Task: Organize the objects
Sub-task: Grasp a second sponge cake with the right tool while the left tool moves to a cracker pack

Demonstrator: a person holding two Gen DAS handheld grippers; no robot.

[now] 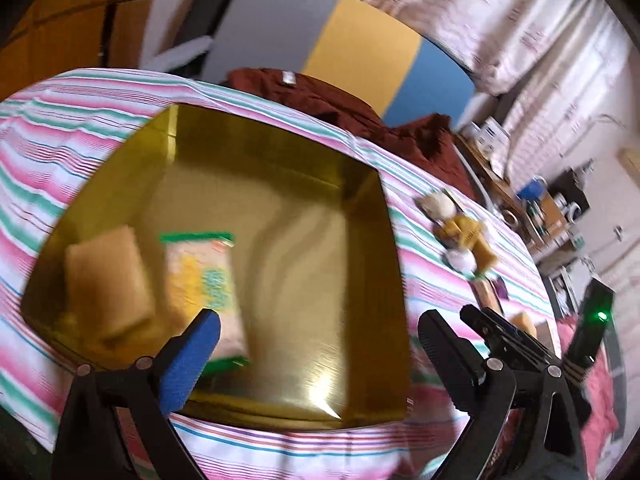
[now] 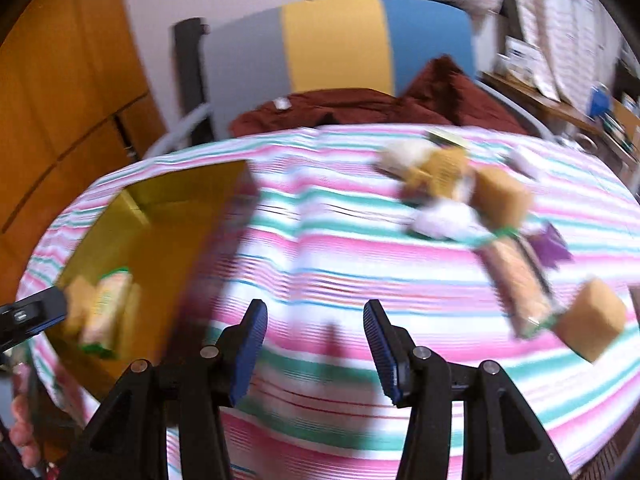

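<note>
Gold box [image 1: 280, 200], holding a snack packet [image 1: 208, 280] and tan block [image 1: 108, 280], lies below the left hand-held gripper [image 1: 320, 344], tilted downward, jaws apart, empty. Right hand-held gripper [image 2: 316, 344], likewise angled down and apart, overhangs the striped worktop [image 2: 320, 240]; loose snacks [image 2: 460, 200] lie ahead-right.

surface under my tools: a table covered by a striped cloth [image 2: 320, 248], pink, green and white bands. directly on it, left side: a gold box [image 1: 360, 272], open top, shiny inner walls. right side: a loose cluster of small packets [image 2: 444, 184], blurred, tan and white, contents not readable. nearer to me from the cluster, a long snack packet [image 2: 516, 280] lies flat, and a tan sponge block [image 2: 592, 320] just beside its near end. a dark red cloth [image 2: 360, 108] is at the far edge.
</note>
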